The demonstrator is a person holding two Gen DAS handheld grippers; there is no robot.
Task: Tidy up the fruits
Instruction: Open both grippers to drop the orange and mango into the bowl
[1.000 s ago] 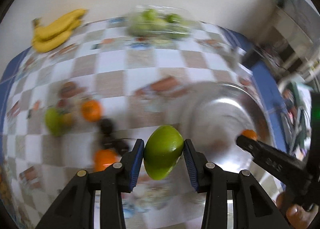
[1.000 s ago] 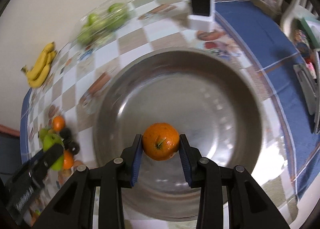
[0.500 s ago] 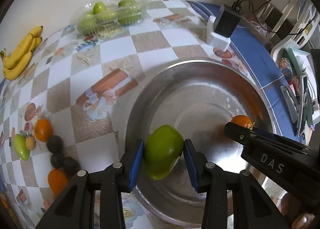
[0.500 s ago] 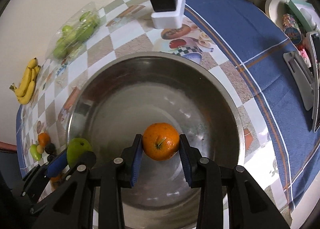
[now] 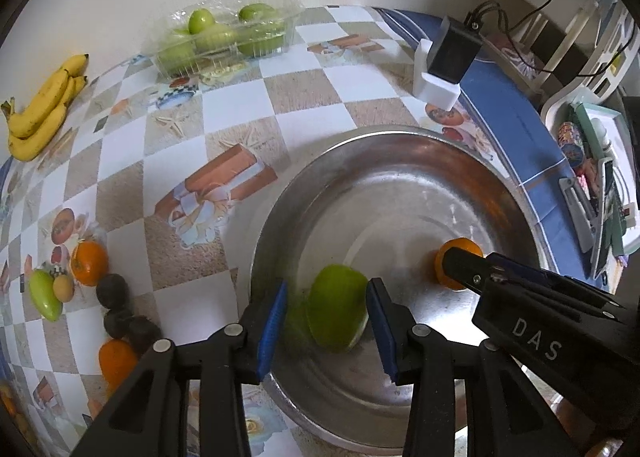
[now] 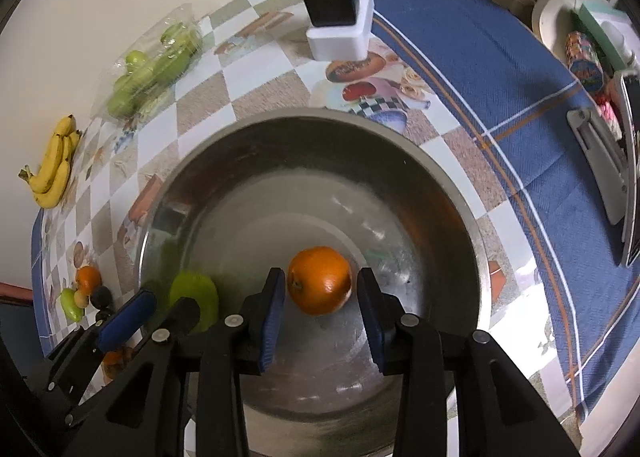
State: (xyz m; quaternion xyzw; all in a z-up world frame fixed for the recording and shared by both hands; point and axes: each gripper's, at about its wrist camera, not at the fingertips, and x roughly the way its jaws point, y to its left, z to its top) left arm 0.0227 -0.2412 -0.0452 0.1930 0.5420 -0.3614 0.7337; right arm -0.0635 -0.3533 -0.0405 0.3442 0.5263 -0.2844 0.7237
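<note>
Where it shows, gripper (image 5: pixel 452 269) reads "DAS"

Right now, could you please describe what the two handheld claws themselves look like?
Both look alike. The left claw has two angular black plastic fingers with open triangular cut-outs, silver round rivets at the joints, and ribbed blue pads on the inner faces. The right claw has the same build, and in the left view its side carries white letters "DAS". No cables or sleeves show.
</note>
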